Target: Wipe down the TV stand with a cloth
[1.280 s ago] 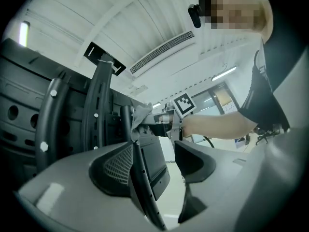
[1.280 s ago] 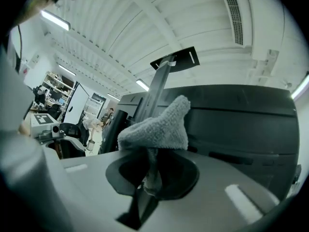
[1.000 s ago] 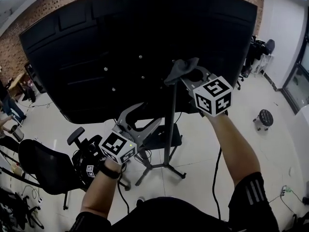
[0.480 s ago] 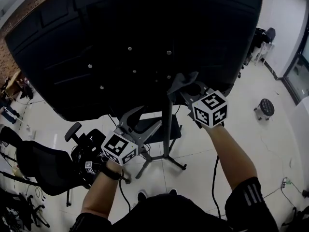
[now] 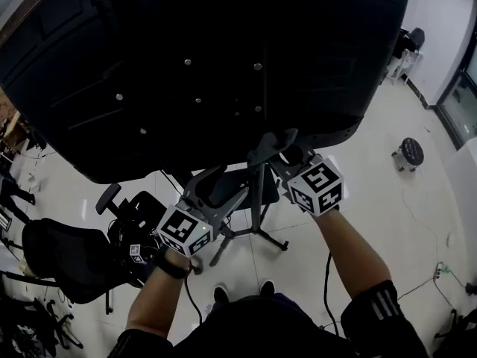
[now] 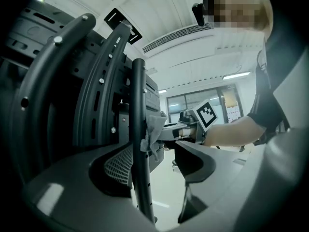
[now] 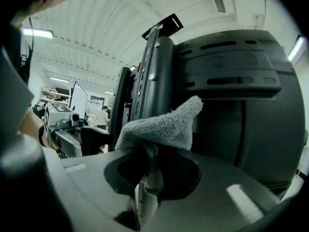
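- Head view: the black back of the TV (image 5: 223, 58) is filling the upper half. The TV stand pole (image 5: 258, 196) is dropping from it to splayed feet (image 5: 250, 239) on the pale floor (image 5: 373, 170).
- Only this view is showing both forearms, a black office chair (image 5: 59, 256) at the left and a round stool (image 5: 410, 154) at the right.
- Head view, tools: the left hand-held gripper (image 5: 222, 186) is sitting low, just beside the pole. The right hand-held gripper (image 5: 277, 146) is sitting higher, at the pole under the TV's lower edge.
- The cloth is not separating from the grey jaws here, and neither jaw gap is reading clearly.
- Left gripper view: the left hand-held gripper (image 6: 157, 161) is standing wide apart and gripping nothing. The pole (image 6: 138, 144) is rising between its jaws, close to the ribbed left pad; contact cannot be told.
- Beyond the jaws, the grey cloth (image 6: 155, 129) is bunching against the pole, with the right gripper's marker cube (image 6: 207, 114) just behind it. Curved mount arms (image 6: 104, 81) are rising at the left.
- Right gripper view: the right hand-held gripper (image 7: 150, 175) is clamping closed on the cloth (image 7: 164, 127). The free fold is standing up above the jaws, in front of the stand's upright bracket (image 7: 161, 76).
- The TV's back panel (image 7: 231, 81) is filling the right side, cut off by the frame edge. The left gripper (image 7: 72, 137) is showing small at the left.
- The pale strip below the pinch is too blurred to identify.
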A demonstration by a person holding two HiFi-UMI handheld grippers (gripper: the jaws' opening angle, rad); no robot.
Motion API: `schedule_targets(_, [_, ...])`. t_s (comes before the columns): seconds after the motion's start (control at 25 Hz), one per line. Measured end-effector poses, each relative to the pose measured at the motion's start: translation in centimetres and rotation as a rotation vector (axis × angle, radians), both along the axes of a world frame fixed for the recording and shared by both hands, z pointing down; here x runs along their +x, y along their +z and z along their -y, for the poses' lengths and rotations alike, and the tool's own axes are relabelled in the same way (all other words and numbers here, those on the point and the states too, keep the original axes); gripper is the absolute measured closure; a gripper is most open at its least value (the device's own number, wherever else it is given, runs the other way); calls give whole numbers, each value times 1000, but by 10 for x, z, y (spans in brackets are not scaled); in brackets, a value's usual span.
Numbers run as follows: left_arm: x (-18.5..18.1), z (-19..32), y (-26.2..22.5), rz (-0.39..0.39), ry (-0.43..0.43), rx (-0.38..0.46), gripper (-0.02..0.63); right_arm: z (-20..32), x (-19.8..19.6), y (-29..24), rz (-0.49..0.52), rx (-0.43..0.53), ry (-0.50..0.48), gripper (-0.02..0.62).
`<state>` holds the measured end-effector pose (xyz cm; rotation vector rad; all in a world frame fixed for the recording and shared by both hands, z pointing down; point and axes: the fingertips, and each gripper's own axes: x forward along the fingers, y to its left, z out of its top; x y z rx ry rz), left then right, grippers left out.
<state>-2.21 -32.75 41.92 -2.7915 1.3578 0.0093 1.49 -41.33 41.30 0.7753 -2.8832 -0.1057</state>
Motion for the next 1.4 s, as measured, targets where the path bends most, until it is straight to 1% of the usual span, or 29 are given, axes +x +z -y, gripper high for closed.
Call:
schedule_targets(0.12, [-1, 1, 15, -1, 8, -23, 313, -2, -3, 23, -12, -27, 4, 526])
schedule_targets(0.4, [-3, 5, 53, -13, 14, -94, 313, -3, -4, 80, -46, -76, 28, 534])
schedule_targets(0.6, [-1, 5, 84, -19, 29, -147, 313, -4, -5, 133, -72, -140, 29, 534])
schedule_targets(0.76, [-4, 8, 113, -15, 29, -177, 313, -6, -12, 187, -111, -167, 29, 540])
schedule_targets(0.88, [-12, 14, 148, -23, 13, -214, 313, -5, -15, 227, -136, -192, 35, 546])
schedule_targets(1.04, [-12, 18, 204, -22, 6, -300, 313, -5, -17, 279, -189, -228, 44, 546])
schedule_targets(1.2, [-6, 16, 265, -24, 20, -399, 313, -7, -15, 337, -234, -313, 72, 546])
schedule_targets(1.4, [-5, 17, 327, -17, 15, -470, 313, -2, -14, 406, -290, -405, 87, 537])
